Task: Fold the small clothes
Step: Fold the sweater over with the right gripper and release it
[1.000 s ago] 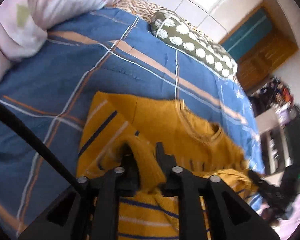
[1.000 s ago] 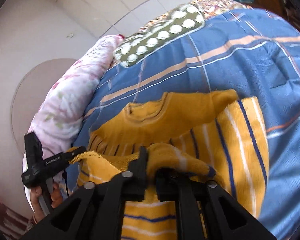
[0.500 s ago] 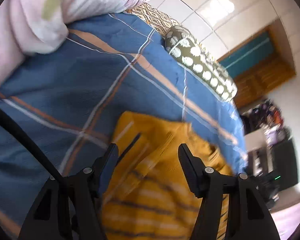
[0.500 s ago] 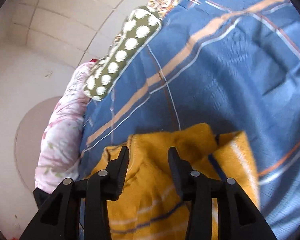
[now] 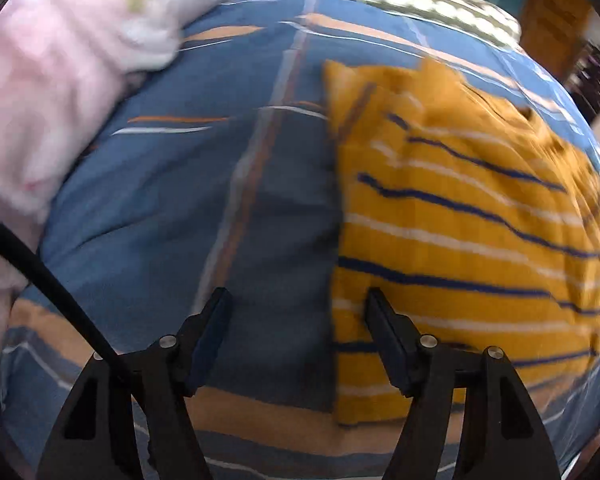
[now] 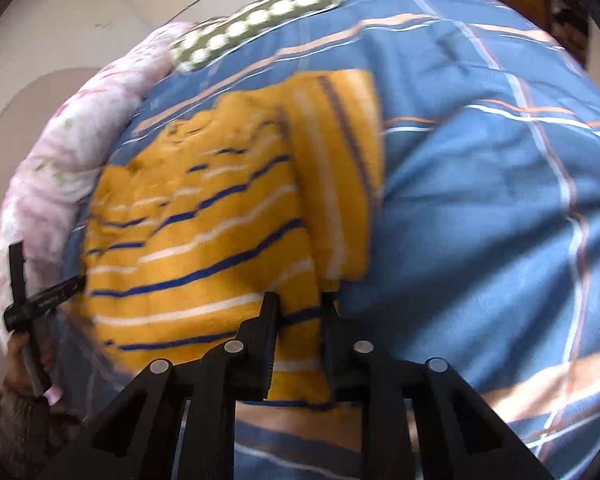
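A mustard-yellow sweater with white and navy stripes lies folded on the blue plaid bedspread. In the left wrist view my left gripper is open and empty, its jaws straddling the sweater's left edge just above the bed. In the right wrist view the sweater lies left of centre, and my right gripper has its jaws narrowly apart around the sweater's near right fold. The left gripper shows at the far left of that view.
A pink floral duvet is bunched at the bed's left side. An olive pillow with white dots lies at the head of the bed. A wooden door stands beyond. Bare bedspread stretches to the right.
Both grippers let go of the lifted sweater hem, which now lies folded over the body. They pulled back and came down at the sweater's near edge, left open wide, right narrowed around the fold.
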